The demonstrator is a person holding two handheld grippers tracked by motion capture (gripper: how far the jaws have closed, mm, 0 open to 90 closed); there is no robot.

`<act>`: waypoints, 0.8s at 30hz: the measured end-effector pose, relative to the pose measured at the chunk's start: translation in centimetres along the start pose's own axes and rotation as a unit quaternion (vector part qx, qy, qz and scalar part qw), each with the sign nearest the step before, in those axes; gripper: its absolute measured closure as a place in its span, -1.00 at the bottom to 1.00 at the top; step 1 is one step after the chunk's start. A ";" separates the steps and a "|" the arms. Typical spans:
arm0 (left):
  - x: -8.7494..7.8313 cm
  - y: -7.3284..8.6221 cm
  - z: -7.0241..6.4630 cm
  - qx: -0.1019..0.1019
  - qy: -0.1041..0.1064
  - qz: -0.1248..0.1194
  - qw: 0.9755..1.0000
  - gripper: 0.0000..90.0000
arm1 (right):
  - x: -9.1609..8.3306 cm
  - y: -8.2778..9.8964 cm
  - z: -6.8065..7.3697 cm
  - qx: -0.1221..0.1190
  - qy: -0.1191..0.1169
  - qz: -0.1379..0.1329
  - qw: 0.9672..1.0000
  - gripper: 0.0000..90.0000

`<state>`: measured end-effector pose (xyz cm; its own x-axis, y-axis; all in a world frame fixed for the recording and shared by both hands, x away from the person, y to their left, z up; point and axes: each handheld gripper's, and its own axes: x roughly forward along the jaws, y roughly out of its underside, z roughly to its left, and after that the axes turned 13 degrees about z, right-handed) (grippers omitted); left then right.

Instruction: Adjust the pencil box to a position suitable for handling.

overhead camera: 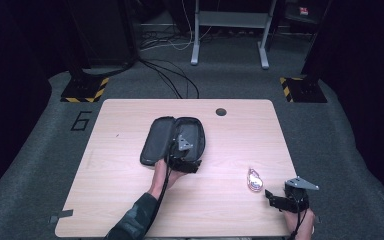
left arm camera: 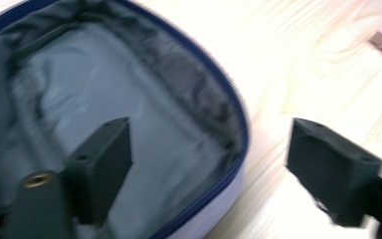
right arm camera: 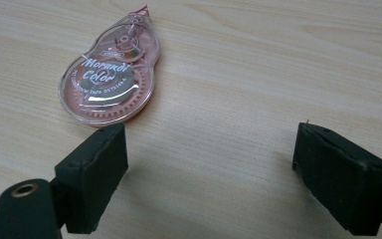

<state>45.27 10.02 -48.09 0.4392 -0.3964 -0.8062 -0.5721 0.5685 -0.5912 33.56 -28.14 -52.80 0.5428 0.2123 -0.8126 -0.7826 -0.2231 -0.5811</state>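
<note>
Pouch (overhead camera: pixel 172 140) lies unzipped and spread open near the middle of the table (overhead camera: pixel 115 195), grey lining up. My left claw (overhead camera: pixel 180 161) sits at its near edge, jaws apart with nothing between them; in the left gripper view one jaw is over the lining, the other over bare wood. My right claw (overhead camera: pixel 276 199) rests at the near right corner, jaws wide, empty. Correction tape dispenser (right arm camera: pixel 110 74), clear pink, lies flat just beyond its left jaw, not touching.
</note>
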 end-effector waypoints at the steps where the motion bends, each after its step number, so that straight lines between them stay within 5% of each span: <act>1: 0.2 -0.2 -0.1 0.002 0.003 0.003 1.000 -0.39 | 0.0 0.0 0.0 0.000 0.000 0.000 1.000 -0.69; 8: 1.5 -1.0 -0.9 0.022 -0.023 0.012 0.999 0.17 | 0.0 0.0 0.0 -0.003 0.000 0.002 1.000 -0.69; 15: 2.3 -0.6 -1.3 0.038 -0.010 0.018 0.999 0.83 | 0.0 0.0 0.0 -0.003 0.001 0.003 1.000 -0.68; 24: 1.7 1.0 -1.1 0.068 0.008 0.027 0.997 0.95 | 0.0 0.0 0.0 -0.001 0.004 -0.003 1.000 -0.68</act>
<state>44.68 9.08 -50.06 0.3992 -0.3736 -0.8373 -0.4942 0.6815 -0.5397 33.57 -28.11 -52.84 0.5498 0.2069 -0.8093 -0.7786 -0.2240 -0.5862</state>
